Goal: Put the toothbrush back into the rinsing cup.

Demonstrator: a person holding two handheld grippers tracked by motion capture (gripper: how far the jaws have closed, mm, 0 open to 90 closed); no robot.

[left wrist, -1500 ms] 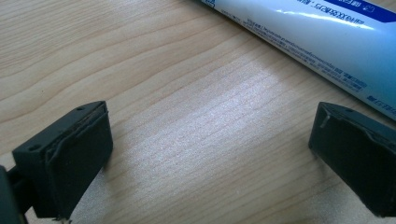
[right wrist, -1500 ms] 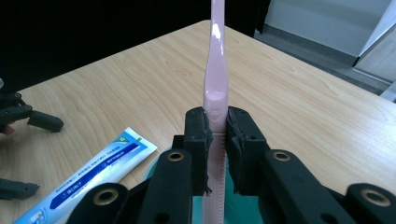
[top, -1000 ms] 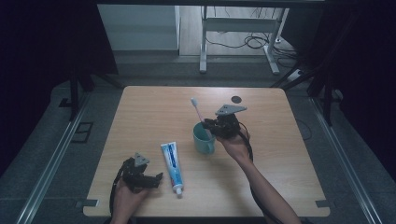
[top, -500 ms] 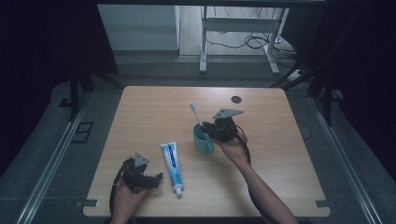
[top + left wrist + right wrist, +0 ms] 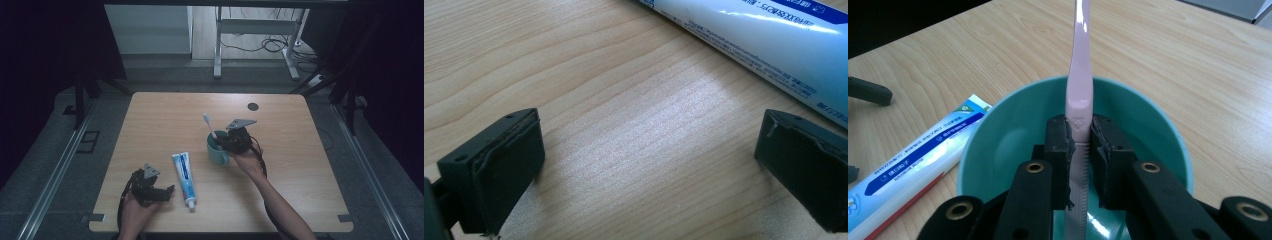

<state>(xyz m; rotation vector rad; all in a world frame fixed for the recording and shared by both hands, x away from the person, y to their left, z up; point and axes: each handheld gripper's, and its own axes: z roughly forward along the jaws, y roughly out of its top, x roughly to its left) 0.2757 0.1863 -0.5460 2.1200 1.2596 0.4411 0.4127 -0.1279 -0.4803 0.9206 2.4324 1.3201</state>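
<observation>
In the right gripper view the right gripper has its jaws clamped on the handle of a pink toothbrush, which stands nearly upright inside a teal cup at the centre of the frame. In the high view that cup sits just right of centre on the wooden surface, the brush head tilting toward the upper left. The left gripper rests low at the lower left with its jaws spread wide over bare wood, gripping nothing. A toothpaste tube lies flat between the two grippers, just beside the left gripper's jaws.
</observation>
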